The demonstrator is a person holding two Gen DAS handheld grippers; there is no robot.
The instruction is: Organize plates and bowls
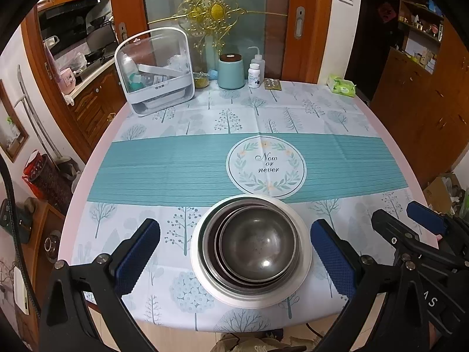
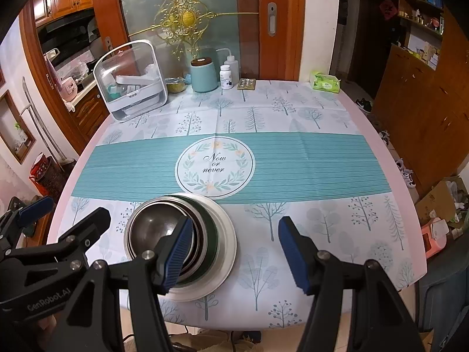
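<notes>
A stack of nested steel bowls (image 1: pixel 258 243) rests on a white plate (image 1: pixel 249 298) near the table's front edge. My left gripper (image 1: pixel 234 224) is open, one blue pad on either side of the stack and neither touching it. In the right wrist view the same bowls (image 2: pixel 152 231) and plate (image 2: pixel 227 243) lie at lower left, with a dark green band showing between them. My right gripper (image 2: pixel 236 223) is open and holds nothing; its left finger overlaps the stack in the picture. Each gripper appears in the other's view: the right gripper (image 1: pixel 395 211) and the left gripper (image 2: pixel 67 214).
At the back of the table stand a clear-lidded storage box (image 1: pixel 155 73), a teal canister (image 1: pixel 231 70), white bottles (image 1: pixel 253 74) and a green wipes pack (image 1: pixel 341 85). The tablecloth has a round printed emblem (image 1: pixel 266 166). Wooden cabinets flank the table.
</notes>
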